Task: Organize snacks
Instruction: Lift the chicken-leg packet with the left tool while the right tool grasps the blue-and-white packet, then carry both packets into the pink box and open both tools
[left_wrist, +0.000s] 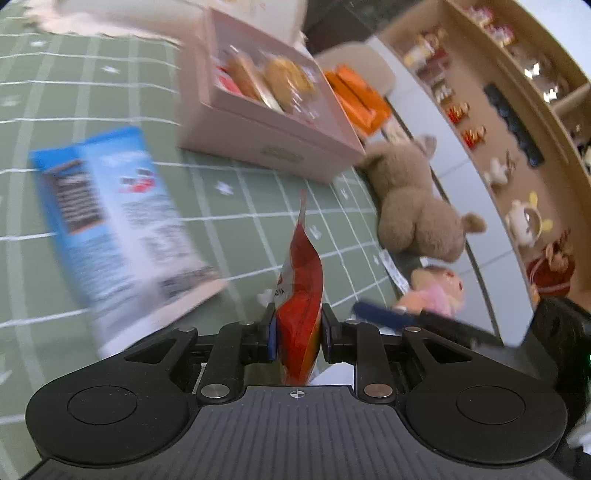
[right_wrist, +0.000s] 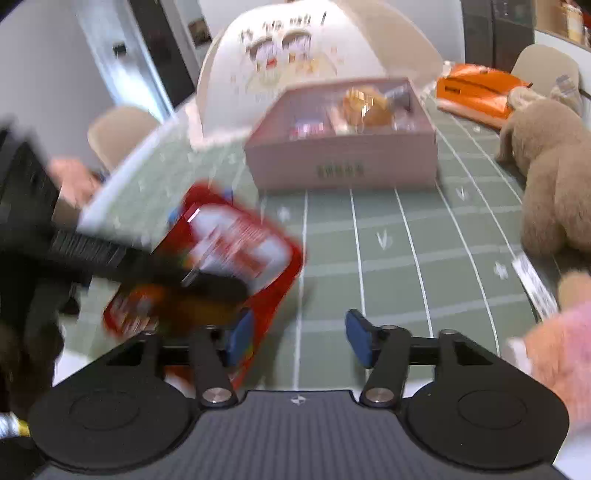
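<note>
The left claw was clamped on a red snack pouch, held on edge above the counter's middle; the right claw hung open and empty. Best carried level to the pink box toward the counter's far edge, then released low over a free gap.

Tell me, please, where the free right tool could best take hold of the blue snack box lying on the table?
The blue snack box lies flat on the green tablecloth, long and thin. I would probably come from above and close across its two long edges near the middle, since its broad face offers nothing to pinch. The right tool is open.
</note>
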